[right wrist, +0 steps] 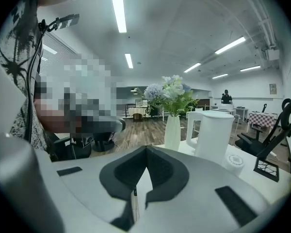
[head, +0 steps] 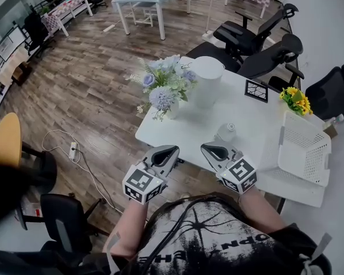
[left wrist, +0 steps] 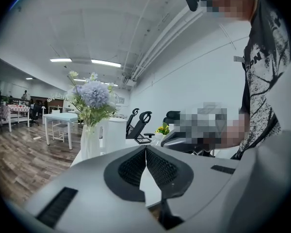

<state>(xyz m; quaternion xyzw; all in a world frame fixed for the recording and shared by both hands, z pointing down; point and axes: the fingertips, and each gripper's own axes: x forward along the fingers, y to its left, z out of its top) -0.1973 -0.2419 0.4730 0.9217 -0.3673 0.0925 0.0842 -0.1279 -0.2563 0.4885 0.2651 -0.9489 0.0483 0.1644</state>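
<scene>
Jaws clamped together, empty, on my left gripper (head: 171,151) and right gripper (head: 207,149) at the tabletop (head: 183,128) near edge; little white jar (head: 226,132) looks light, slippery, so I'd pinch its sides.

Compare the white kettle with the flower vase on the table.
The kettle is broader, with a side handle, while the vase is slimmer and plain-sided. The kettle is lidded; the vase is open and holds blue and white flowers. Both are white and stand upright on the white table.
</scene>
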